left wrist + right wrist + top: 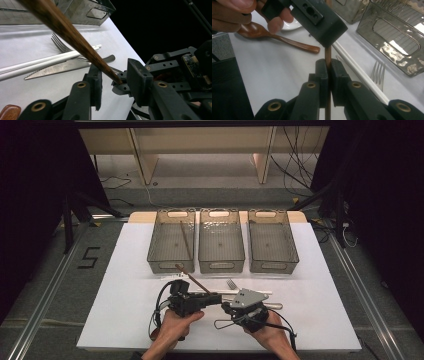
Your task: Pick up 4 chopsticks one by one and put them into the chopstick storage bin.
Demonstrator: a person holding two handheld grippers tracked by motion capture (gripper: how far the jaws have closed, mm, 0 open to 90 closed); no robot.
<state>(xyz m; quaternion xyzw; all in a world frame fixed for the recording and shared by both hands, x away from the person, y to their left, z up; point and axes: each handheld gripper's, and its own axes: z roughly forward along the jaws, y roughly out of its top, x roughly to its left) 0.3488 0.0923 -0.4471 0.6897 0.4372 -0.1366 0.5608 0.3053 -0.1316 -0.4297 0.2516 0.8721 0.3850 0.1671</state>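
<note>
A brown chopstick [189, 274] slants up from the table in front of the bins, and my right gripper [329, 66] is shut on its lower end [328, 56]. My left gripper [115, 75] faces the right gripper [226, 308] from the left. Its jaws stand on either side of the same chopstick [75, 37] with a gap still showing, so it is open. In the high view the left gripper [216, 299] meets the right one at the table's near middle. A second brown chopstick [186, 240] lies in the left bin [156, 255].
Three clear grey bins stand in a row at the back: left, middle [221, 266] and right [293, 255]. White chopsticks [37, 63], a fork [58, 42] and a knife [60, 68] lie in front of them. A wooden spoon [279, 38] rests near the left hand.
</note>
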